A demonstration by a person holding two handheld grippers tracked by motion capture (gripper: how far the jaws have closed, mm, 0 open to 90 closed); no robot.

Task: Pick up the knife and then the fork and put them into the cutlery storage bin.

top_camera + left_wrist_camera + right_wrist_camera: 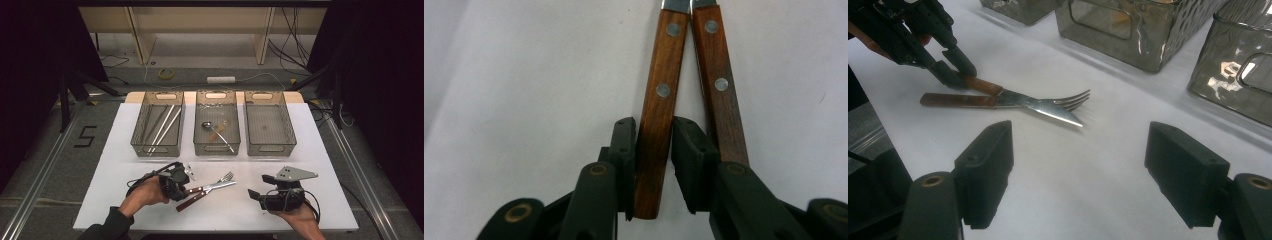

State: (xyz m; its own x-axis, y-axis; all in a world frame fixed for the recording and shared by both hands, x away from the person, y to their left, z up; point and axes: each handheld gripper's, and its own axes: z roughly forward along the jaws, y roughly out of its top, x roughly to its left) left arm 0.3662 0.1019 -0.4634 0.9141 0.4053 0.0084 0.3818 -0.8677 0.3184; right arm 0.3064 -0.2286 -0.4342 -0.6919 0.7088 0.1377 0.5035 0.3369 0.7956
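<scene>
A knife (220,186) and a fork (226,177), both with brown wooden handles, lie crossed on the white table near its front middle. My left gripper (181,187) comes in from the left and is shut on the knife's handle. In the left gripper view the pads (624,150) press both sides of that handle (664,65), and the fork's handle (721,85) lies just right of it. My right gripper (259,186) rests at the front right, open with nothing between its pads (985,165). The right gripper view faces the fork's tines (1073,100) and the knife's blade (1058,115).
Three smoky clear bins stand in a row across the back of the table (125,200). The left bin (156,150) holds long metal sticks, the middle bin (216,149) a spoon and a small wooden piece. The right bin (272,149) stands beside them.
</scene>
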